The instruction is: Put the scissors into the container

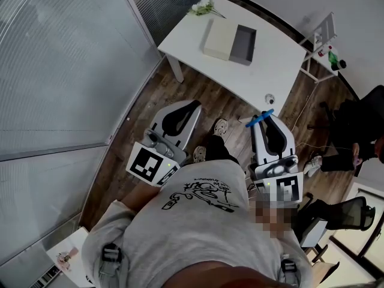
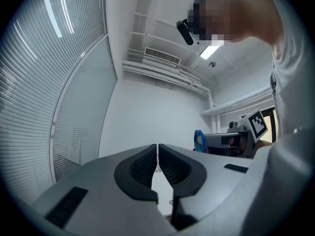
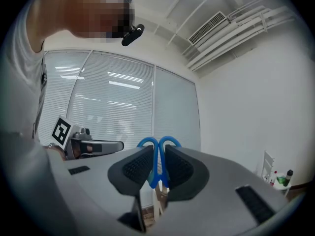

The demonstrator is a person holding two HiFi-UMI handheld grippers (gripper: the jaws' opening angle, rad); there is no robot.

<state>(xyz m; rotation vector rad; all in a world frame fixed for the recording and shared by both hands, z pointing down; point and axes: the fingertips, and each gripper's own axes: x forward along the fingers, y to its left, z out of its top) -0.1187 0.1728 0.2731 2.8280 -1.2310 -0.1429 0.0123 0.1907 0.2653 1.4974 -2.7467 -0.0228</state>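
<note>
In the head view, blue-handled scissors (image 1: pixel 259 119) stick out sideways from the tips of my right gripper (image 1: pixel 268 117), over the wooden floor just short of the white table (image 1: pixel 264 71). The right gripper view shows the blue handle loops (image 3: pixel 158 154) clamped between the black pads, pointing up. My left gripper (image 1: pixel 193 105) hangs to the left with its jaws shut together on nothing (image 2: pixel 157 149). The grey open container (image 1: pixel 243 45) sits on the table beside a beige box (image 1: pixel 217 39).
A sprig of flowers (image 1: pixel 204 8) lies at the table's far corner and a small round object (image 1: pixel 270 98) near its front edge. A white rack with bottles (image 1: pixel 332 56) stands at the right. A seated person (image 1: pixel 354 131) and a black chair (image 1: pixel 345 212) are at the right; a glass wall with blinds (image 1: pixel 66 71) is at the left.
</note>
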